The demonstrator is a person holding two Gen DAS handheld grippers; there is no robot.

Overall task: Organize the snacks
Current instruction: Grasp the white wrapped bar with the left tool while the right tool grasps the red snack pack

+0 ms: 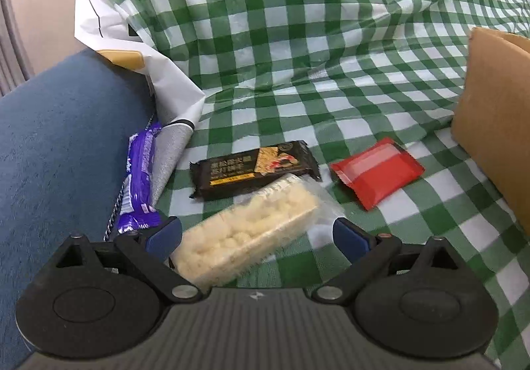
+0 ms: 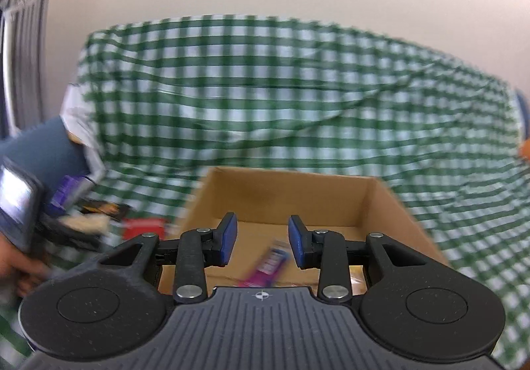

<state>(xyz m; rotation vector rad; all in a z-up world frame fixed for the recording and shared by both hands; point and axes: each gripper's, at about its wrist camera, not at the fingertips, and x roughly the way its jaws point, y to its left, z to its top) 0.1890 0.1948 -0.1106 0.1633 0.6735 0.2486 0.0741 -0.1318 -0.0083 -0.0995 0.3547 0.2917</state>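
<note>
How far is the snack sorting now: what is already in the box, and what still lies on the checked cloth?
Done: one purple-pink wrapped snack lies inside the brown cardboard box; the right gripper above it holds nothing. In hand: the left gripper stands open around the clear-wrapped pale puffed rice bar, not yet gripping. Left: the dark brown biscuit pack, the red foil packet and the purple wrapped pack.

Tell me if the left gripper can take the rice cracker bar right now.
Probably yes: the left gripper is open with the rice cracker bar lying between its fingers, nothing covering it; the dark packet lies just beyond.
</note>
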